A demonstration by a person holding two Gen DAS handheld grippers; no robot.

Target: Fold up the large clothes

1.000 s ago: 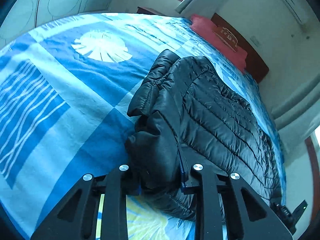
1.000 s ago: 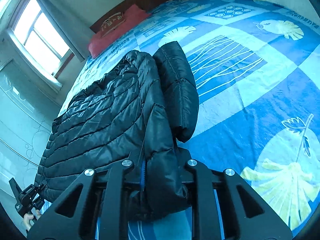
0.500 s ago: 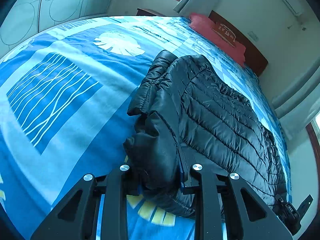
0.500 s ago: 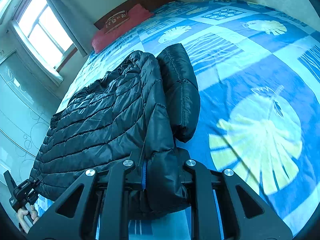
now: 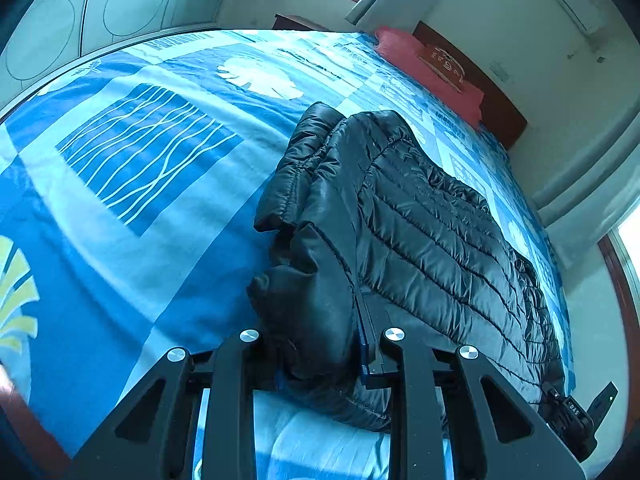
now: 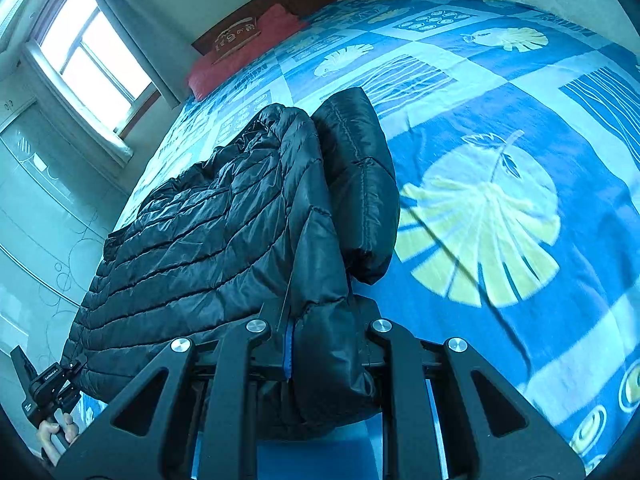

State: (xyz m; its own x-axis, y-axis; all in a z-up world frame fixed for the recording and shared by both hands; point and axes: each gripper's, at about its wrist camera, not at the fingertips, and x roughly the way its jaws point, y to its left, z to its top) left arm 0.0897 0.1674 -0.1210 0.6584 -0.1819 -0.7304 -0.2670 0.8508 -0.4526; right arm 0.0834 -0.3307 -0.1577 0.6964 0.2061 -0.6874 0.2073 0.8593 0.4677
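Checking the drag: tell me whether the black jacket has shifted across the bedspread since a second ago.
Yes. In the right wrist view the black puffer jacket, clamped in the right gripper, now lies much nearer the yellow leaf print, having slid across the bedspread.

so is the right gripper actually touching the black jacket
Touching. The right wrist view shows the right gripper with its jaws closed on a bunched fold of the black jacket, fabric filling the space between them and bulging out below.
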